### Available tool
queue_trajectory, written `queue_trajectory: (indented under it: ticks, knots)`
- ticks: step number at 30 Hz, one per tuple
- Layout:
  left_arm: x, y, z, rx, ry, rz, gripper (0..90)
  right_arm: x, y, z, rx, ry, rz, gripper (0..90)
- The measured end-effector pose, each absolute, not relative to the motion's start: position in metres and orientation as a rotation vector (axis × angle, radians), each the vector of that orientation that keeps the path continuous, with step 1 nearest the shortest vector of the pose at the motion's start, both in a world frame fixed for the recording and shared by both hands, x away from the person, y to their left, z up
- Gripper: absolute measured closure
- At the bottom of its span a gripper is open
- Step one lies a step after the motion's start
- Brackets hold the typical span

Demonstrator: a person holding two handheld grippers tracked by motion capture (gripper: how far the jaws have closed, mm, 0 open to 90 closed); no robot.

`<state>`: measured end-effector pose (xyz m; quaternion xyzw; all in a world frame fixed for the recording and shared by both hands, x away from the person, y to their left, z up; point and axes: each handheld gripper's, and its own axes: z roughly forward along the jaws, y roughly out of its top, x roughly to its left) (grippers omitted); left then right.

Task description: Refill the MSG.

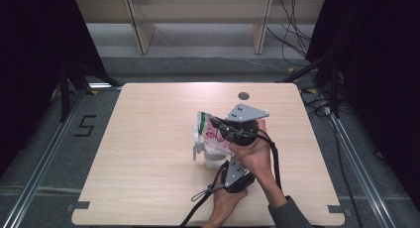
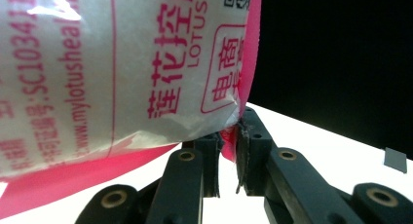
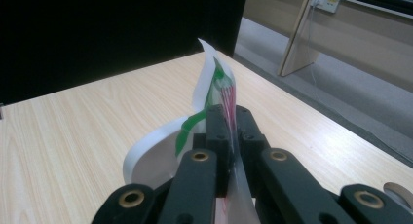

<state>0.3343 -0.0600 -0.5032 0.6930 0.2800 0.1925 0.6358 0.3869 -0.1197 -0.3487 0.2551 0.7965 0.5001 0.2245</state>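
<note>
Pink-edged plastic film is pinched between the jaws of the left gripper [image 2: 228, 151], which are closed on the lower corner of the printed bag [image 2: 122, 68]; red lettering and the word LOTUS run across the white panel just above the bite. The right gripper [image 3: 229, 131] has its jaws shut on another edge of the bag, where green and red print shows on film that curls up and away from the jaw tips. From the high view, the left gripper [image 1: 233, 176] sits below and nearer the person, the right gripper [image 1: 237, 131] above it, and the bag [image 1: 210, 134] hangs between them, lifted over the middle of the wooden table [image 1: 148, 153], with something white and hard-edged at its lower left that I cannot identify. The work in hand looks like pulling or tearing the bag open between two grips. To do it well, both bites should stay deep enough that the slick film cannot slide out; the left grip seems shallow, right at the corner, so a slow, steady pull apart suits better than a jerk. Keeping the bag upright over the table would limit spilling if the seam gives suddenly.
</note>
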Motion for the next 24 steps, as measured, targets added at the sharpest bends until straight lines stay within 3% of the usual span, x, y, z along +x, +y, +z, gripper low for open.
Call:
queue_trajectory:
  ticks: [24]
  knots:
    - [0.3343, -0.0606, -0.5013, 1.575, 0.633, 0.439, 80.3, 0.3854, -0.1183, -0.3473, 0.712, 2.207, 1.384, 88.3]
